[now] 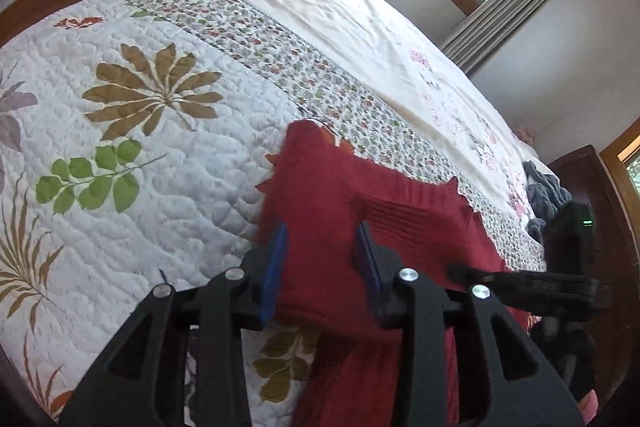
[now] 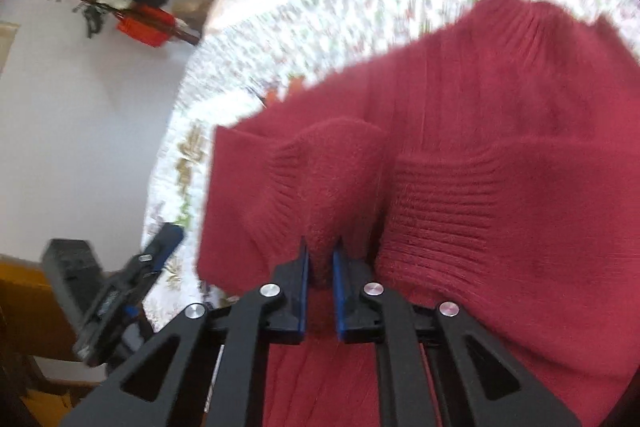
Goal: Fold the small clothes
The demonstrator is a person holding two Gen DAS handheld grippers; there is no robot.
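Red knit sweater (image 1: 352, 195) lies on the quilted bed (image 1: 120, 155). Right hand-held gripper (image 2: 320, 259) pinches a sweater ridge; left hand-held gripper (image 1: 322, 247) straddles fabric, jaws parted. Risk: the thin pinch slips, collapsing the fold.

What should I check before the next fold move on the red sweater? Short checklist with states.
1. Right hand-held gripper pinching a fold of the red sweater: ok.
2. Left hand-held gripper has fabric between its fingers, set wide apart; whether it grips: cannot tell.
3. Sweater lies over the quilt, not off the bed: ok.
4. Sweater flat and smooth: not ok, bunched at the ribbed parts.
5. Quilt to the left of the sweater bare: ok.
6. Grey clothes apart from the sweater: ok.
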